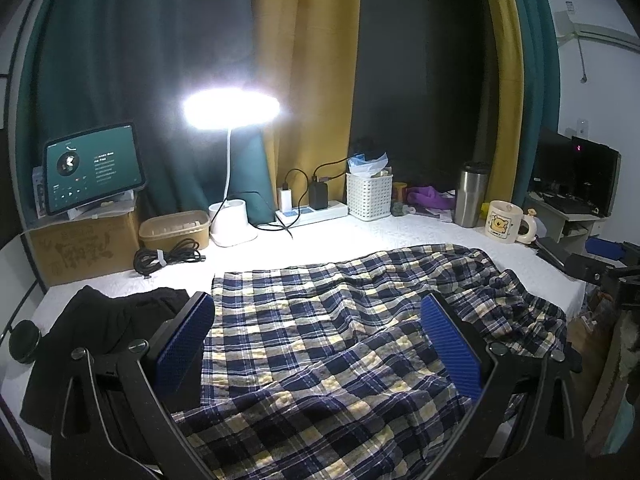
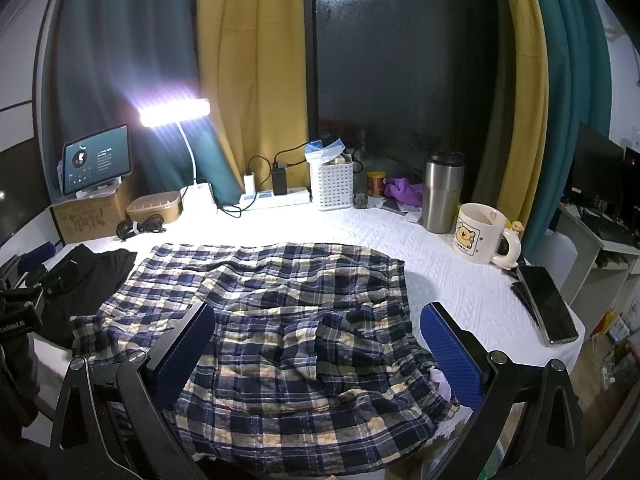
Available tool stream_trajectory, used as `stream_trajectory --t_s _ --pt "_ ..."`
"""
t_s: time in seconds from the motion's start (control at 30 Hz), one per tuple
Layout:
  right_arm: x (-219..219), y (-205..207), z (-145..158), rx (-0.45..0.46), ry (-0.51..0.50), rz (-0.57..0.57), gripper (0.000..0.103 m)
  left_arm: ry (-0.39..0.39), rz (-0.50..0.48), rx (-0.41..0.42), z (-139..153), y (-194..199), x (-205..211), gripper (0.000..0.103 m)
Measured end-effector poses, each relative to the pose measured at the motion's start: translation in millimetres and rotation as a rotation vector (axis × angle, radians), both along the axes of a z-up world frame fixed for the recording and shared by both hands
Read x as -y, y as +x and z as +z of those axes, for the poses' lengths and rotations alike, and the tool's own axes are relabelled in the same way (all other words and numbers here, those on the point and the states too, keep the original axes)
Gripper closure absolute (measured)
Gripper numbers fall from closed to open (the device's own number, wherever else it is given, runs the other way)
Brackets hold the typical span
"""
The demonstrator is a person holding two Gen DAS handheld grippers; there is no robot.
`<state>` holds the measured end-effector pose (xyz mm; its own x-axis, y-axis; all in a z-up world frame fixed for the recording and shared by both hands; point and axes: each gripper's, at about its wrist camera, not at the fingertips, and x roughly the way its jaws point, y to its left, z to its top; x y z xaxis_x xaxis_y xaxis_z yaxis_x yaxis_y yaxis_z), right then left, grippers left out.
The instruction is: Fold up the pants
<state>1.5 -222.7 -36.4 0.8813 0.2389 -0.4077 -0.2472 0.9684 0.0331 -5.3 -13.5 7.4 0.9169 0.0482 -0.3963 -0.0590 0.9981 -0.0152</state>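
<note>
Both fingers gape empty; plaid pants lie crosswise, waistband rightward.

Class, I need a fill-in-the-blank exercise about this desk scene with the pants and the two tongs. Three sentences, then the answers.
1. The pants spread on the table have a ____ pattern.
2. Both the left tongs and the right tongs are ____, gripping nothing.
3. The mug stands beside a ____ tumbler.

Answers: plaid; open; steel
</note>
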Motion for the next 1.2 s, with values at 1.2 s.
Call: stream_trajectory --t_s 1.2 --pt "39 273 -67 -0.310 -0.208 0.016 0.014 -0.101 0.017 -0.514 -99 217 -136 0.002"
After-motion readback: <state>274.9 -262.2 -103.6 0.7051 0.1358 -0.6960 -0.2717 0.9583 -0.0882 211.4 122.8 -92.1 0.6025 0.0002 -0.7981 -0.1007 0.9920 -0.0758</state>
